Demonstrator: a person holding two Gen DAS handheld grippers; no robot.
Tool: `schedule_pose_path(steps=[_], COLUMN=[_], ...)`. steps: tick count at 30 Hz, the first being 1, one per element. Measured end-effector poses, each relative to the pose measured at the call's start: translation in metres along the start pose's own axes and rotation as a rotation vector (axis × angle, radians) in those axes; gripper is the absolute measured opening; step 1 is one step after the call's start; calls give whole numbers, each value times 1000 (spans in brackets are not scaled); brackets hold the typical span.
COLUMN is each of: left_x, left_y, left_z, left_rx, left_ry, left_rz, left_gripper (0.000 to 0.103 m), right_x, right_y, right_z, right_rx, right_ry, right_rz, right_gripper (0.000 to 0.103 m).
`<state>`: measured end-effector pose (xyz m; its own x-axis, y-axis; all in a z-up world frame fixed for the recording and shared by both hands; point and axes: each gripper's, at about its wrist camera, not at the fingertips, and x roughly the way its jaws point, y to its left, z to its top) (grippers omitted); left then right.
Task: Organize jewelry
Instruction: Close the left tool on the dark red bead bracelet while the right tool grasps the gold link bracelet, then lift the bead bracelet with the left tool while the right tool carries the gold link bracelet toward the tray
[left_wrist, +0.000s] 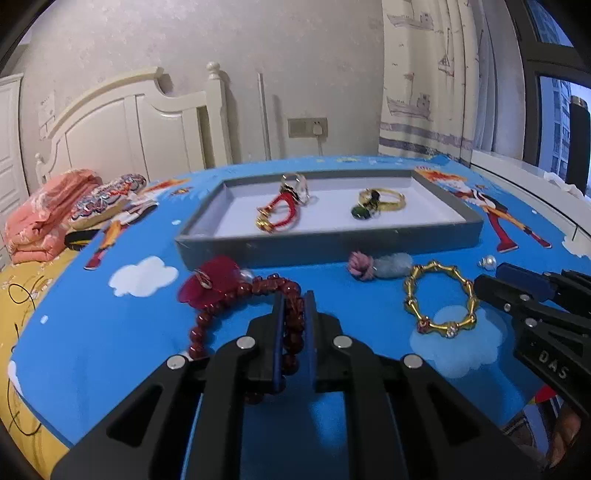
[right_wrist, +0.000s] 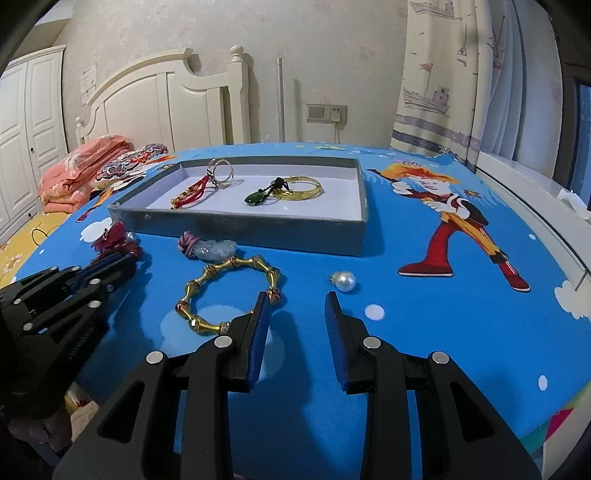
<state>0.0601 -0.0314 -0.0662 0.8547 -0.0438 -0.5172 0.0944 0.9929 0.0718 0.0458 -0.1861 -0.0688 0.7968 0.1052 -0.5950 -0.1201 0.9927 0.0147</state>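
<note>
Dark-red beads of a bracelet (left_wrist: 236, 306) sit pinched between the narrow jaws of the left gripper (left_wrist: 294, 306). To its right, the right gripper (right_wrist: 295, 306) stands partly spread over bare blue mat, a gold bracelet (right_wrist: 229, 291) beside its left finger. Beyond both, the grey tray (left_wrist: 325, 243) holds a red cord piece, a silver ring, a gold bangle and a green pendant.

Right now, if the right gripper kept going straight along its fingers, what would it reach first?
Probably bare blue tabletop. The right gripper stands open, with the gold bracelet just left of its line and the pearl just right; depth is hard to judge.
</note>
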Motion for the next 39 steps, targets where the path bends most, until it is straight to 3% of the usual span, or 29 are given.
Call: schedule_pose_path(steps=[13, 17, 23, 39], left_x=[-10, -10, -13, -56], left_y=[7, 6, 5, -4], left_z=[0, -1, 1, 18], left_rx=[-12, -12, -16, 3], left_ry=[-31, -27, -35, -141], left_rz=[-31, -35, -30, -20], left_gripper=[10, 10, 10, 10], right_x=[12, 10, 6, -56], right_y=[26, 30, 26, 40], right_z=[3, -4, -7, 10], right_rx=[-94, -90, -66, -121], right_ry=[28, 4, -16, -221], right_rz=[-59, -32, -33, -69], right_gripper=[29, 10, 9, 9])
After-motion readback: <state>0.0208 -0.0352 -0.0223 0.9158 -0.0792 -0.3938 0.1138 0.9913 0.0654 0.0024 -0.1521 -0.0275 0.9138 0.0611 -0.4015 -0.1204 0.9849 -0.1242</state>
